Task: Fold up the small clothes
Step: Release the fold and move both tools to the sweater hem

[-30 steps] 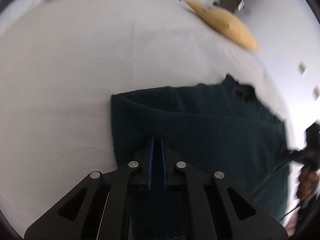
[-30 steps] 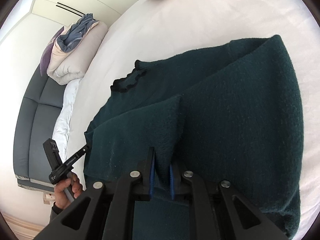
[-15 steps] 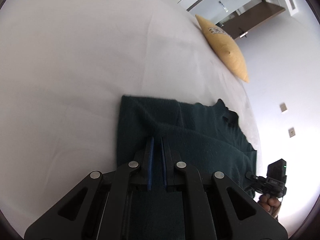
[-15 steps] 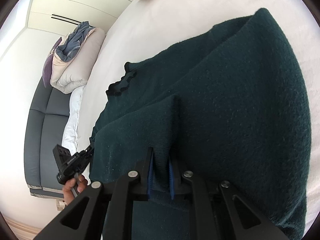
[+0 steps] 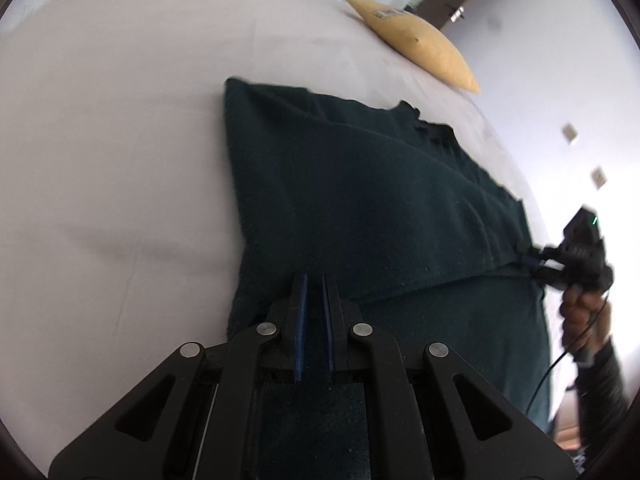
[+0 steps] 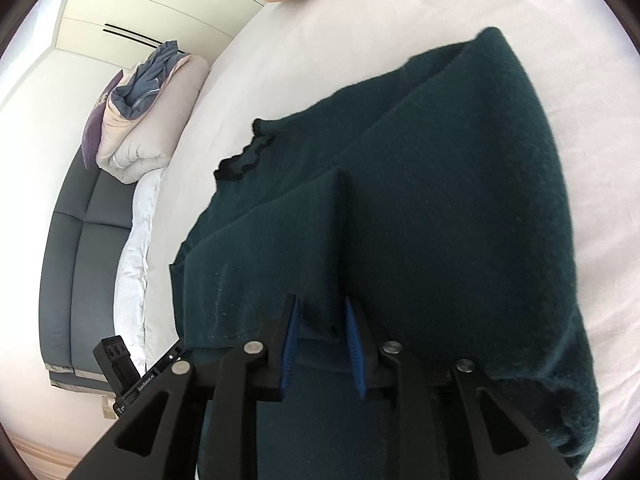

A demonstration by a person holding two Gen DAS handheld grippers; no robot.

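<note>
Sweater (image 6: 460, 184) fold lies between the right claw's (image 6: 322, 336) just-opening jaws.

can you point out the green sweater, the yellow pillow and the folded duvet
green sweater (image 6: 460, 208), right wrist view, on the upper folded layer
yellow pillow (image 5: 420, 46), left wrist view, on its middle
folded duvet (image 6: 148, 124), right wrist view, on its pale outer fold

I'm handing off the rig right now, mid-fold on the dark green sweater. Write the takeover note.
Left gripper: shut on the dark green sweater, pinching its near edge.
Right gripper: jaws have just been opening; fabric sits between them but the pads look clear of it.
Sweater lies on the white bed, one flap already folded over the body.
Left to do: release the left side, then make the remaining folds and flatten.
</note>
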